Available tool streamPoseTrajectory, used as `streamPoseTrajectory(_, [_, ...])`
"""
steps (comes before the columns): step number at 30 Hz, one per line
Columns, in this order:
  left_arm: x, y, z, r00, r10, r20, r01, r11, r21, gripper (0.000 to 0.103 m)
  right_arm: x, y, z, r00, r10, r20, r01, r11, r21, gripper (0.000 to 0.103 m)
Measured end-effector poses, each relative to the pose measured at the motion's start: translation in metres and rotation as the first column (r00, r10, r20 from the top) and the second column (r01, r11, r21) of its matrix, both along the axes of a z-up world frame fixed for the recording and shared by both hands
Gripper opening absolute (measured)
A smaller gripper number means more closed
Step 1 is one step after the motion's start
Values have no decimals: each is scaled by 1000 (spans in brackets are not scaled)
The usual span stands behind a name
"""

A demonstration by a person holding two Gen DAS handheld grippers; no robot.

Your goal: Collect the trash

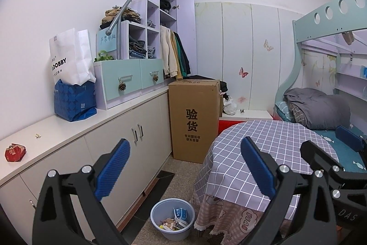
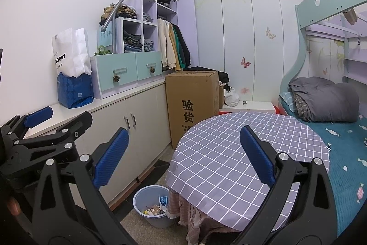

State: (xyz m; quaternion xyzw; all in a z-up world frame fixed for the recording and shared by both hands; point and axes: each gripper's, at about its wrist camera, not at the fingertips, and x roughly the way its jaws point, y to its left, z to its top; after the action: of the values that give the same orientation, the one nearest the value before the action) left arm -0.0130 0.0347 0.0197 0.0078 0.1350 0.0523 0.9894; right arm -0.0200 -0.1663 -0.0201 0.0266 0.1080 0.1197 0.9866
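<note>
Both the left gripper and right gripper are spread wide, grasping nothing. A red wrapper lies on the counter; the bin sits beside the table.

Small pale scrap on countertop: too small to identify. Bin partly hidden behind tablecloth; contents indistinct.

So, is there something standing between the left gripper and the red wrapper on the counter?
Nothing visible. The left gripper hangs open in free air, and the red wrapper lies alone on the bare white counter.
</note>
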Motion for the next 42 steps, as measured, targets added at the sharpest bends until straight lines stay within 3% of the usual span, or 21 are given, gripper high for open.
streamPoseTrajectory(42, [4, 2, -4, 1000, -4, -7, 4, 1000, 7, 95, 0, 0, -9, 1000, 3, -28, -3, 1000, 2, 96])
